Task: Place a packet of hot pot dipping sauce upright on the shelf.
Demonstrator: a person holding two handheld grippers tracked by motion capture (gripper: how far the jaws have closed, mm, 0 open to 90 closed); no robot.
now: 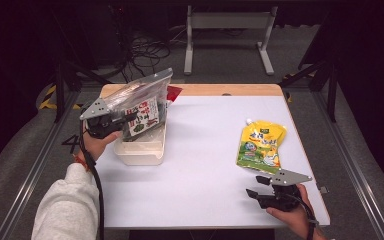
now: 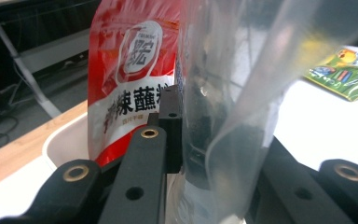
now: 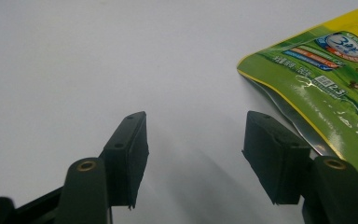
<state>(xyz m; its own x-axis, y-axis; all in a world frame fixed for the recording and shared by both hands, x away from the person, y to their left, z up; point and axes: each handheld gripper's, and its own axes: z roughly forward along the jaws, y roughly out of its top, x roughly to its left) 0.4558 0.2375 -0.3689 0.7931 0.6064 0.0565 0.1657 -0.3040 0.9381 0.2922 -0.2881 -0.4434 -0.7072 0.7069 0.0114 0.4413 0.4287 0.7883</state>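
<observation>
High view pictures are showing the white tub point(image 1: 141, 150) sitting at the left side of the table point(image 1: 205, 165). Just left of the tub, the left gripper point(image 1: 125, 120) is pinching a clear plastic bag point(image 1: 137, 90) and holding it up over the tub. A snack pack with a dark picture point(image 1: 142, 117) is sitting inside the clear bag. A bit of red point(image 1: 174, 91) is peeking out behind the bag.

Left gripper view is looking from very close. Here the jaws are pressing together on the clear plastic bag point(image 2: 242, 93), and a red pouch with white writing point(image 2: 130, 79) is standing in the tub point(image 2: 63, 137) right behind them. The high view is not letting us read that pouch.

Far to the right of the tub, a yellow and green pouch point(image 1: 261, 146) is lying flat on the table. The right gripper point(image 1: 261, 187) is resting just below it.

Right gripper view is showing the jaws spread apart with nothing between them, and the pouch corner point(image 3: 326, 79) is lying just beside the right one.
</observation>
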